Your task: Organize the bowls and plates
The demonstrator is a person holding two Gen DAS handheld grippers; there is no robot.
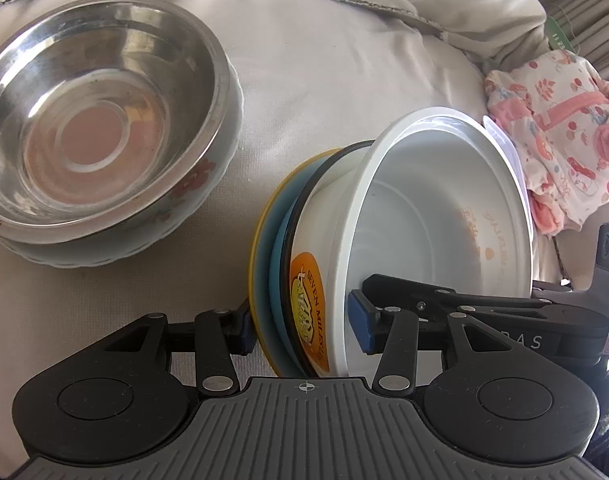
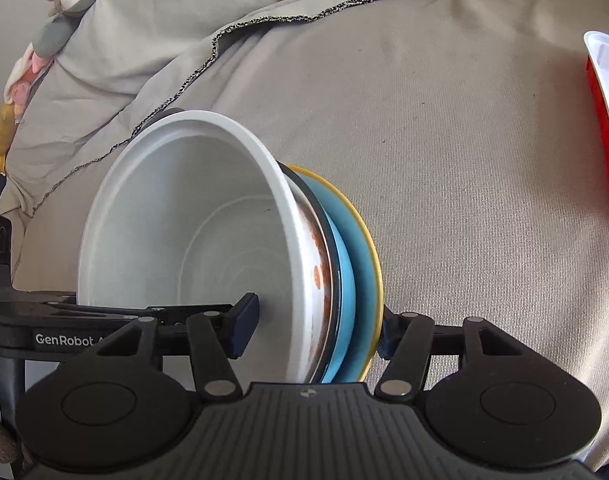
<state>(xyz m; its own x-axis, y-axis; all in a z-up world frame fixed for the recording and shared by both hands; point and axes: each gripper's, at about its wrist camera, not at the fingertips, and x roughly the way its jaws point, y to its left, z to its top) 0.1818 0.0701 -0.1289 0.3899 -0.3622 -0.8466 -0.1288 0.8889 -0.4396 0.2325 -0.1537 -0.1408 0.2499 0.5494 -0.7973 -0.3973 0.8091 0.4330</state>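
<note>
A tilted stack stands on edge over the beige cloth: a white bowl (image 1: pixel 424 208) nested in a bowl with an orange logo (image 1: pixel 308 304), backed by a blue plate (image 1: pixel 274 276) and a yellow plate (image 1: pixel 256 248). My left gripper (image 1: pixel 302 324) is shut on this stack, one pad inside the white bowl and the other behind the yellow plate. My right gripper (image 2: pixel 314 334) clamps the same stack (image 2: pixel 208 240) from the opposite side in the same way. One of its fingers (image 1: pixel 444 300) reaches into the bowl in the left wrist view.
A steel bowl (image 1: pixel 96 120) sits in a floral white dish (image 1: pixel 192 188) at the left. Folded pink patterned clothes (image 1: pixel 556 152) lie at the right. A red and white container (image 2: pixel 606 120) sits at the right edge. Beige cloth (image 2: pixel 444 140) covers the soft surface.
</note>
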